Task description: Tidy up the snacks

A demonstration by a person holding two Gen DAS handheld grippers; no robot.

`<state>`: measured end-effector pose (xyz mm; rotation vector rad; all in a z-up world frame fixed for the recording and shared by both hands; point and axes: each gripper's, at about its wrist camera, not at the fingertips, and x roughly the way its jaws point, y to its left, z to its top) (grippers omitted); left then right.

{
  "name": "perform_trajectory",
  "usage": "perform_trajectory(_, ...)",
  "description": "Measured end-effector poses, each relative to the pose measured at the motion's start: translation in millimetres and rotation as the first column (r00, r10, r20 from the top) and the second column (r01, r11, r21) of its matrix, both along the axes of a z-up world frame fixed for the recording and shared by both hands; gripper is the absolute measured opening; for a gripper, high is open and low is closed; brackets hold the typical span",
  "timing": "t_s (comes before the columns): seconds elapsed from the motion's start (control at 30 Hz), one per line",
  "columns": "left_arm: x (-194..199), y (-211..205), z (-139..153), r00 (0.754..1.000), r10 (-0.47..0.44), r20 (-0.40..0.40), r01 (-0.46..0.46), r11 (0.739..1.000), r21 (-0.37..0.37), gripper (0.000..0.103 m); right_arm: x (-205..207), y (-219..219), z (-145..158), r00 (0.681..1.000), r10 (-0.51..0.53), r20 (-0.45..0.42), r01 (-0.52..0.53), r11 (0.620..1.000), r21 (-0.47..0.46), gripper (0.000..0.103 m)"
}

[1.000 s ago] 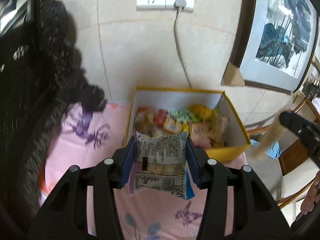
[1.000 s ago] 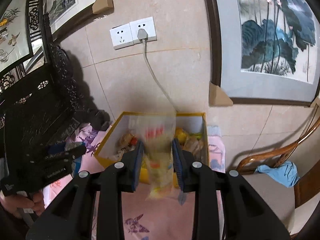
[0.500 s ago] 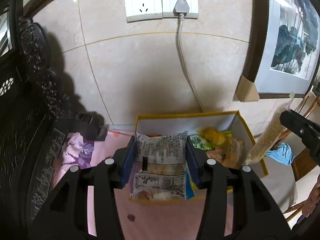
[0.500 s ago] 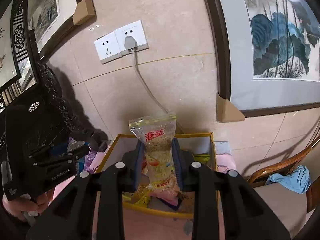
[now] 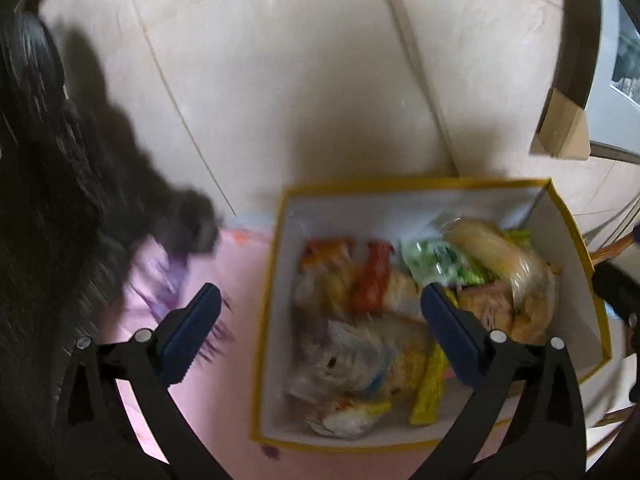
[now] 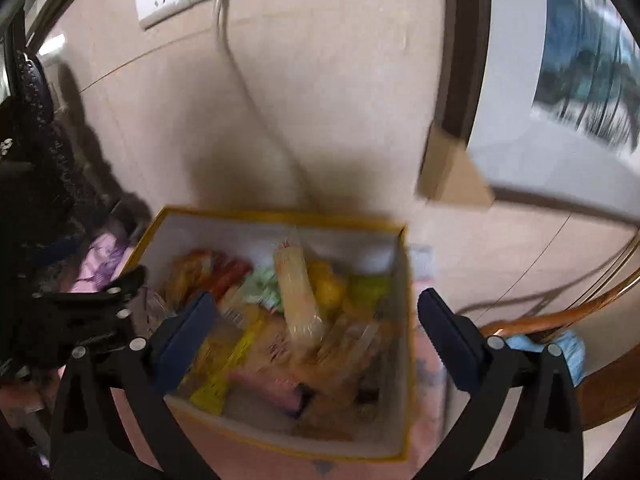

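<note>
A yellow-rimmed white box [image 5: 276, 280] [image 6: 402, 320] stands on a pink cloth, filled with several snack packets. My left gripper [image 5: 320, 330] is open and empty above the box's near left part. A clear packet [image 5: 352, 356] lies in the box below it. My right gripper [image 6: 314, 334] is open and empty above the box. A long clear bag of pale snack [image 6: 298, 292] lies in the box between its fingers, also in the left wrist view [image 5: 500, 256]. The left gripper shows at the left of the right wrist view [image 6: 100, 304].
The box sits against a tiled wall with a socket and plugged cable [image 6: 224, 8]. A framed painting [image 6: 580, 80] leans at the right. A dark carved chair [image 5: 40, 200] is at the left, a wooden chair with blue cloth [image 6: 560, 340] at the right.
Both grippers opened. The printed packet left the left gripper and the long bag left the right gripper; both now lie in the box. Both cameras tilted down toward the box.
</note>
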<state>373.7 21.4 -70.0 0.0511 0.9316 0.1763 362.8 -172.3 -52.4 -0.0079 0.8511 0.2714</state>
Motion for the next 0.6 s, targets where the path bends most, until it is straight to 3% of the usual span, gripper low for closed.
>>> perform_trajectory(0.1,-12,11,-16,0.998,0.054,-0.039,-0.056,0.997,-0.056,0.101,-9,-4,-10,0.999,-0.010,-0.032,0.009,1.000,-0.018,0.102)
perform_trajectory(0.17,-19,16,-21,0.995,0.083,-0.057,-0.086,0.995,-0.047,0.101,-16,-4,-11,1.000,-0.016,-0.024,0.015,0.999,-0.037,0.102)
perform_trajectory(0.3,-52,18,-25,0.993,0.089,-0.072,-0.095,0.993,-0.074,0.101,-37,-9,-17,0.998,-0.051,-0.045,0.049,0.998,-0.037,0.102)
perform_trajectory(0.43,-98,14,-32,0.993,0.062,-0.097,-0.074,0.990,-0.118,0.101,-67,-9,-34,0.991,-0.054,-0.124,0.050,0.998,-0.038,0.102)
perform_trajectory(0.6,-149,5,-21,0.995,0.054,-0.084,-0.064,0.990,-0.123,0.101,-117,-9,-45,0.981,-0.037,-0.192,0.039,0.999,0.010,0.102)
